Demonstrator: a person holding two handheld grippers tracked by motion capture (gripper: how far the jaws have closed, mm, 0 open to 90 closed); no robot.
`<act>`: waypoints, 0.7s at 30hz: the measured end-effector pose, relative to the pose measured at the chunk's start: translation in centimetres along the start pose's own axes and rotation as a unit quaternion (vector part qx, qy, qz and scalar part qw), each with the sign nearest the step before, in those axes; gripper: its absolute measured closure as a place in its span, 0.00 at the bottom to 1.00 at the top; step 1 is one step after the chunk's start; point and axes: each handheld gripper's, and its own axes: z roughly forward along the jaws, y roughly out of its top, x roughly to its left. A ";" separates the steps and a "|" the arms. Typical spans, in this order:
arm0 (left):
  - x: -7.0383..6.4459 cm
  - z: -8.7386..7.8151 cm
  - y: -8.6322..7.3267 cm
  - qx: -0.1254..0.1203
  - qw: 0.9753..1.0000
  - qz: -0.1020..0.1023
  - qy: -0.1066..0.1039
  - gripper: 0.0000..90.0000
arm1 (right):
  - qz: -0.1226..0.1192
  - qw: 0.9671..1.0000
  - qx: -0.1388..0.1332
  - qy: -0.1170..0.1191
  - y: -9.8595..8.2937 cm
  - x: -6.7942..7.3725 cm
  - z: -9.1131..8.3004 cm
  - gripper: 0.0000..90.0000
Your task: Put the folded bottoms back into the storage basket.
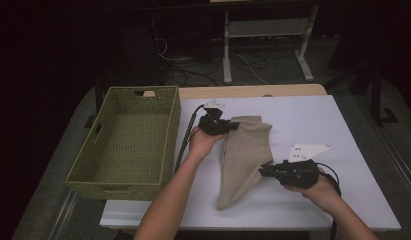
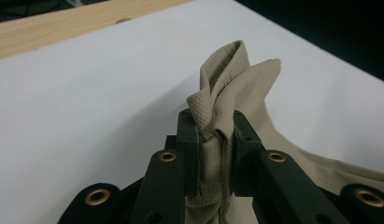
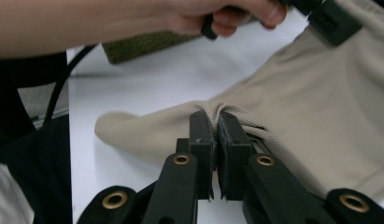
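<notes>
- The left gripper (image 1: 232, 126) has its jaws clamped on a bunched fold of the beige cloth (image 1: 243, 155); in the left gripper view the fabric (image 2: 217, 121) stands up between the two pads.
- The right gripper (image 1: 263, 171) is pinched tight on the cloth's edge, on the side away from the basket (image 1: 124, 142); its own view shows a small pucker of fabric (image 3: 216, 108) caught between jaws that nearly meet.
- The cloth lies just beside the basket on the white table (image 1: 313, 125), its narrow end pointing toward the person.
- A light wooden strip (image 1: 253, 91) borders the table beyond the cloth.
- Past the basket the room is dark, with a white metal frame (image 1: 265, 30) and loose cables on the floor.
</notes>
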 end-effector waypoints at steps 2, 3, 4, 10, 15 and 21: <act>-0.3 -0.3 0.3 -0.004 1.000 0.000 -0.006 0.86 | -0.003 1.000 -0.008 0.004 0.7 -0.1 0.1 0.94; -0.4 -0.5 0.5 -0.004 1.000 0.002 -0.008 0.86 | -0.005 1.000 -0.014 0.005 1.1 -0.1 0.1 0.94; -0.6 -0.6 0.8 -0.005 1.000 0.004 -0.008 0.86 | -0.005 1.000 -0.017 0.007 1.4 -0.1 0.1 0.94; -1.4 -2.2 2.9 -0.019 1.000 0.013 -0.009 0.86 | -0.019 0.999 -0.037 0.005 3.5 -0.5 -0.2 0.94; -1.9 -3.6 5.1 -0.025 1.000 0.019 -0.001 0.86 | -0.032 0.998 -0.054 0.004 5.5 -0.7 -0.4 0.94; -2.6 -6.2 7.9 -0.034 0.999 0.026 0.014 0.86 | -0.039 0.996 -0.078 0.008 8.3 -1.0 -0.9 0.94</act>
